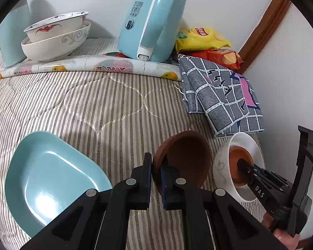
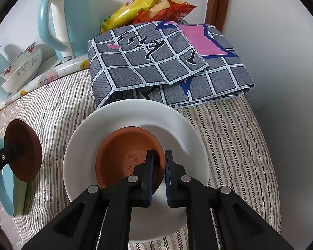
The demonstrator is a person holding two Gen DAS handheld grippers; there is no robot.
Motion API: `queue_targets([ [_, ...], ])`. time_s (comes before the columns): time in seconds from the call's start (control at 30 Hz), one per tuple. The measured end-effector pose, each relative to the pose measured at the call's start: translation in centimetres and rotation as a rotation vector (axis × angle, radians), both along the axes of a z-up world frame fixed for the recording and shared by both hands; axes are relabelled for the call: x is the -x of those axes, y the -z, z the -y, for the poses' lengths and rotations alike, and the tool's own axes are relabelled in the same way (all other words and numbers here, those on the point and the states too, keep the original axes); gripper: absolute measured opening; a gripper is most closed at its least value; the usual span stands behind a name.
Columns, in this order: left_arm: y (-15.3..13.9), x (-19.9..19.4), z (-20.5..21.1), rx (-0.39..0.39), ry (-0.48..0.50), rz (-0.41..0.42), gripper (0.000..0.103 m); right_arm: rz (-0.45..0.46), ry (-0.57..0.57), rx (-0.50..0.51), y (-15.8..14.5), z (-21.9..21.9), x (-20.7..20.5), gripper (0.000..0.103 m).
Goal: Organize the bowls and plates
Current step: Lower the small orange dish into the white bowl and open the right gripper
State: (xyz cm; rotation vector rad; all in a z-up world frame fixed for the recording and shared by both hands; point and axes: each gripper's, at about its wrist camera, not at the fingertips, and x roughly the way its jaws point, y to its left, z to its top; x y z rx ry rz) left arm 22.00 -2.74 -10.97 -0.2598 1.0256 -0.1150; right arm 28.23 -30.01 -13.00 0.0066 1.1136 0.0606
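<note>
My left gripper (image 1: 155,173) is shut on the rim of a dark brown dish (image 1: 187,156) and holds it tilted above the striped bed cover; the dish also shows in the right wrist view (image 2: 24,150). My right gripper (image 2: 158,166) is shut on the rim of a terracotta saucer (image 2: 123,152) that lies inside a white bowl (image 2: 123,112). The white bowl (image 1: 223,164) and saucer (image 1: 237,156) show at the right of the left wrist view. A light blue plate (image 1: 48,179) lies at the lower left, also seen in the right wrist view (image 2: 8,187).
Two stacked patterned bowls (image 1: 56,33) and a light blue kettle (image 1: 152,20) stand on a floral mat (image 1: 83,64) at the back. Snack bags (image 1: 202,39) and a folded grey checked cloth (image 1: 219,95) lie at the back right by the wall.
</note>
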Motion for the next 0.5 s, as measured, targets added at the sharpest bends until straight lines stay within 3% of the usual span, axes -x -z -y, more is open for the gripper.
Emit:
queue_targets([
  [0.3,-0.4,0.6,0.0,-0.006,-0.003,-0.001,0.008,-0.004,-0.03,0.027,0.1,-0.9,0.2,0.024],
  [0.5,-0.7,1.0,-0.3,-0.008,-0.007,-0.001,0.008,-0.001,-0.05,0.021,0.1,-1.6,0.4,0.038],
])
